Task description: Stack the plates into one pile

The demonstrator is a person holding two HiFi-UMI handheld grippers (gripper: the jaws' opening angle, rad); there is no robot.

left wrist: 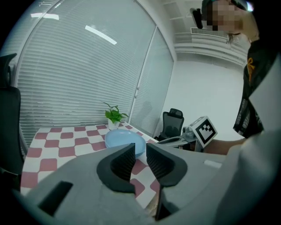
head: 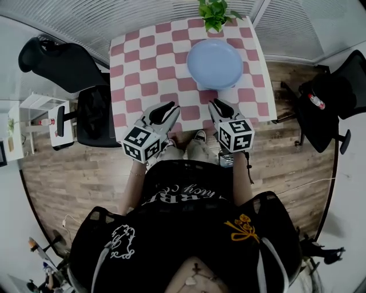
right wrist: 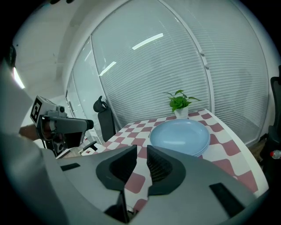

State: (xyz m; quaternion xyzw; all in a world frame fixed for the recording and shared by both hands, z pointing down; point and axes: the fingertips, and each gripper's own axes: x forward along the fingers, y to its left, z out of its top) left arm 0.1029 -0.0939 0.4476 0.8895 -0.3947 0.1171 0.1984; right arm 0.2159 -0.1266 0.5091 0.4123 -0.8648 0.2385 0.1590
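One blue plate pile (head: 215,63), 1 plant (head: 214,14), 2 tools: left tool (head: 171,107) & right tool (head: 216,105) narrow, empty.

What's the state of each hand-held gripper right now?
Left hand-held gripper: open by a narrow gap, holding nothing.
Right hand-held gripper: open by a narrow gap, holding nothing.

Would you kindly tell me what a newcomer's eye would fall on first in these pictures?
First, the pile of pale blue plates on the far right part of the checked table, just in front of a small potted plant at its far edge. Next, the left gripper and right gripper over the near edge, each bearing a marker cube, jaws a narrow gap apart with nothing between them.
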